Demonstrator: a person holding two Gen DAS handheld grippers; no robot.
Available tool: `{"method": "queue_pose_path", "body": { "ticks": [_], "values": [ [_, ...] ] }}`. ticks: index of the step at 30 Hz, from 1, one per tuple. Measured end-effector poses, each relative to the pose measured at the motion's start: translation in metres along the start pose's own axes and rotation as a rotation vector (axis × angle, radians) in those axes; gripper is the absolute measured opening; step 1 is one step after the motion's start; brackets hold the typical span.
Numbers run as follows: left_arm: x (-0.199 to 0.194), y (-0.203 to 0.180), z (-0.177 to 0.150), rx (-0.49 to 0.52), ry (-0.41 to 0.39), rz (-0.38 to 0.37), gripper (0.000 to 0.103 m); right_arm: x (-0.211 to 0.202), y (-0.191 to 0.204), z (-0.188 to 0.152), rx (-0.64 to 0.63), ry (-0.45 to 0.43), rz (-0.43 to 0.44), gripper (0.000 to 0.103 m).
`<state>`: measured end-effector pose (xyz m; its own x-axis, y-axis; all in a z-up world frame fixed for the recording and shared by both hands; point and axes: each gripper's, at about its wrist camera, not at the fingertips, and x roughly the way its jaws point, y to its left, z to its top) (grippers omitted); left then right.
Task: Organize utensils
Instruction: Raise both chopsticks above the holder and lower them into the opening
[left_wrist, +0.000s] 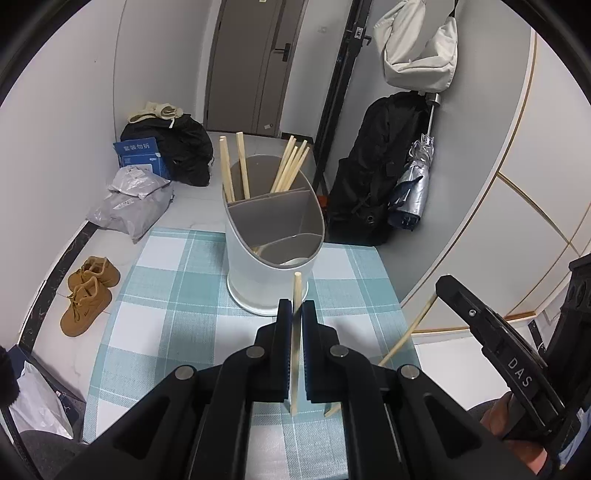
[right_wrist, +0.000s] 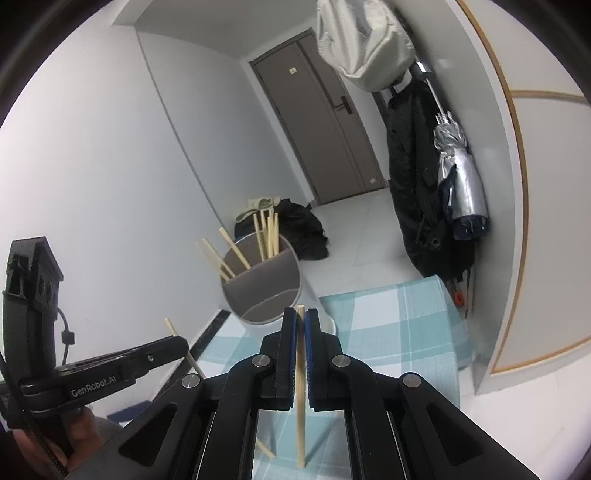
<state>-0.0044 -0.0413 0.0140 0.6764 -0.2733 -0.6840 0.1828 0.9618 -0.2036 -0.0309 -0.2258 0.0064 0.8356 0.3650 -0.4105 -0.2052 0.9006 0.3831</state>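
- Wooden chopstick (left_wrist: 295, 354) is clamped upright in the left gripper (left_wrist: 295, 314), above the checked cloth (left_wrist: 166, 295).
- Second chopstick (right_wrist: 301, 387) is pinched likewise in the right gripper (right_wrist: 301, 325).
- Holder (left_wrist: 266, 236) is set just beyond on the cloth; seven chopsticks (left_wrist: 290, 166) are seen in its rear compartments, near compartment hard to read.
- Bags (left_wrist: 177, 147) and shoes (left_wrist: 88, 291) are noted on the floor behind.

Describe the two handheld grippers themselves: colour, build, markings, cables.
Both are matte black plastic with two flat parallel fingers, blue ribbed pads on the inner faces, and round silver pivot pins on the linkage arms. The left gripper carries white "GenRobot.AI" lettering on its side, with a black cable running behind its handle. The right gripper shows "DAS" in white on its side and a small silver screw near the finger.
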Motion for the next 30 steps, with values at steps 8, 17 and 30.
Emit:
{"method": "queue_pose_path", "body": {
  "ticks": [8,17,30],
  "values": [
    [-0.007,0.002,0.000,0.030,0.015,-0.006,0.000,-0.010,0.016,0.000,-0.057,0.000,-0.028,0.004],
    [-0.012,0.002,0.000,0.074,0.035,-0.015,0.000,-0.011,0.022,0.004,-0.057,-0.003,-0.030,0.004],
    [-0.014,0.000,0.009,0.099,0.091,-0.044,0.000,-0.004,0.024,0.016,-0.055,0.000,-0.030,0.004]
  ]
}}
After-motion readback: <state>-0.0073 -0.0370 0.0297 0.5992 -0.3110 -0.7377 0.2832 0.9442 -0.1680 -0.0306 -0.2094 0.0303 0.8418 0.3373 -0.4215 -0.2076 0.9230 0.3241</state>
